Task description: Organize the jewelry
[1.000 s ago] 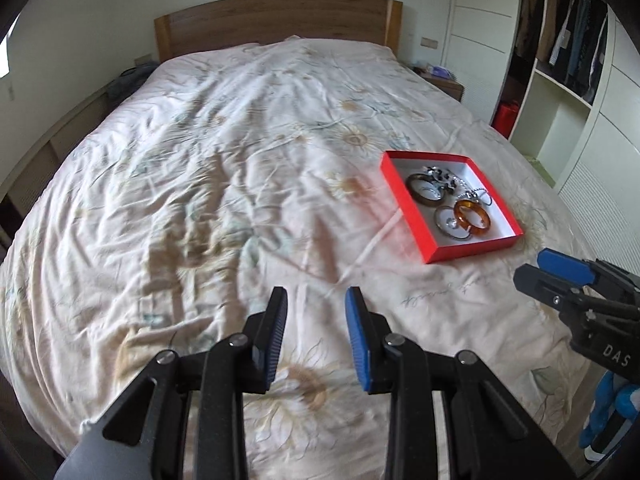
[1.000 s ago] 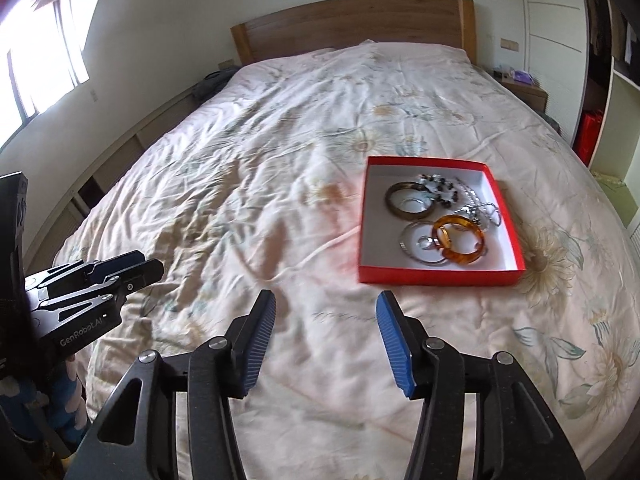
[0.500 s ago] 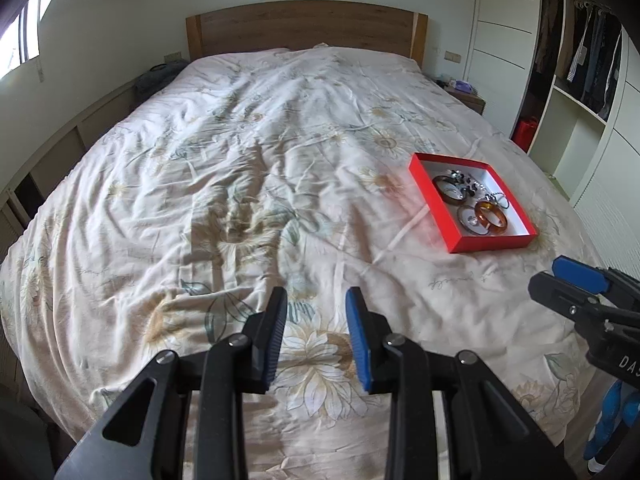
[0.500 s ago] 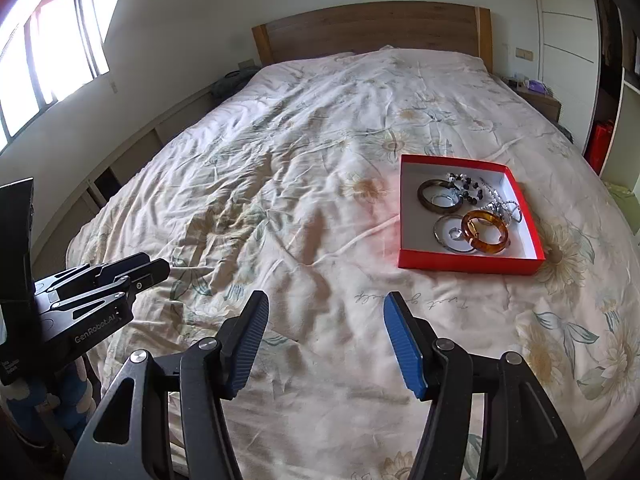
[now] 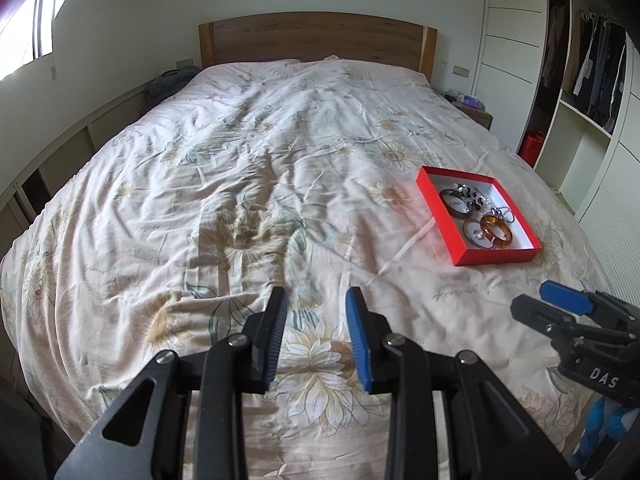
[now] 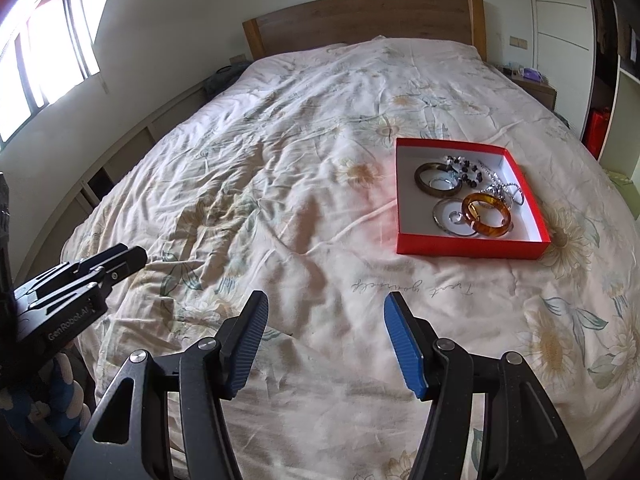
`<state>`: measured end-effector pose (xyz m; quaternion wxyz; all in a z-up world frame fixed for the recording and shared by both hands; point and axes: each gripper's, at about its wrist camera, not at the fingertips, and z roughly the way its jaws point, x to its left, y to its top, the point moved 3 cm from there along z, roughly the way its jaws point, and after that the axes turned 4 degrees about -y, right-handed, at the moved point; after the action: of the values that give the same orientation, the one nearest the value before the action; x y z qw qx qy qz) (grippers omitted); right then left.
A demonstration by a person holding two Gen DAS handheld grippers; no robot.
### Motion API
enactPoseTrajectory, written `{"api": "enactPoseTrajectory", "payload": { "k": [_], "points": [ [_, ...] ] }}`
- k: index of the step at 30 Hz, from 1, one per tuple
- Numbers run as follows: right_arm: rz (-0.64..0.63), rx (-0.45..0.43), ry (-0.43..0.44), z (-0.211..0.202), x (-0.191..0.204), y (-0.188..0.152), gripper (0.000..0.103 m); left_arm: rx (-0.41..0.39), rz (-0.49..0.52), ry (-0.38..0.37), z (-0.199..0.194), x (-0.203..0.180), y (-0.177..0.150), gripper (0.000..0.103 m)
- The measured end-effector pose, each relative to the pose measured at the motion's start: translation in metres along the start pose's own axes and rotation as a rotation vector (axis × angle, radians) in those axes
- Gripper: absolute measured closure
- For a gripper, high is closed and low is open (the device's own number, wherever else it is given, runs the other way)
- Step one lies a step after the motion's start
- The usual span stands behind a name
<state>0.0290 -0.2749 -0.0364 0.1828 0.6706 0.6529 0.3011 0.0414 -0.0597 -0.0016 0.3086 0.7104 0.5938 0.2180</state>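
Observation:
A red tray (image 6: 472, 249) with a white floor lies on the bed's right side, also in the left wrist view (image 5: 494, 257). It holds an amber bangle (image 6: 486, 215), a dark bangle (image 6: 437, 178), a clear ring-shaped bangle (image 6: 452, 216), dark beads (image 6: 466, 170) and a silver chain (image 6: 505, 191). My left gripper (image 5: 316, 336) is open and empty over the bed's near end. My right gripper (image 6: 324, 340) is open and empty, well short of the tray. Each gripper shows at the edge of the other's view.
The bed carries a rumpled floral duvet (image 5: 260, 184) with a wooden headboard (image 5: 316, 38) at the far end. A bedside table (image 6: 534, 86) and wardrobe shelves (image 5: 580, 92) stand at the right. A low wall ledge (image 5: 80, 136) runs along the left.
Both grippers have pulled back and up from the bed, so the tray looks smaller and farther. Both stay open and empty.

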Motion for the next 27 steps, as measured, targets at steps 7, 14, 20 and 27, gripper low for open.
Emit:
{"api": "enactPoseTrajectory", "payload": {
  "k": [7,14,20,27],
  "points": [
    [0.009,0.033,-0.003,0.015,-0.003,-0.003,0.043,-0.017,-0.005,-0.018,0.005,-0.001,0.004,0.074],
    [0.013,0.059,-0.012,0.027,-0.005,-0.008,0.043,-0.005,-0.013,-0.024,0.014,0.002,-0.001,0.074],
    [0.012,0.072,-0.015,0.034,-0.006,-0.01,0.043,-0.008,-0.013,-0.018,0.018,0.003,-0.003,0.074],
    [0.02,0.086,-0.025,0.04,-0.011,-0.014,0.043,0.001,-0.004,-0.014,0.024,0.002,-0.005,0.074]
  ]
}}
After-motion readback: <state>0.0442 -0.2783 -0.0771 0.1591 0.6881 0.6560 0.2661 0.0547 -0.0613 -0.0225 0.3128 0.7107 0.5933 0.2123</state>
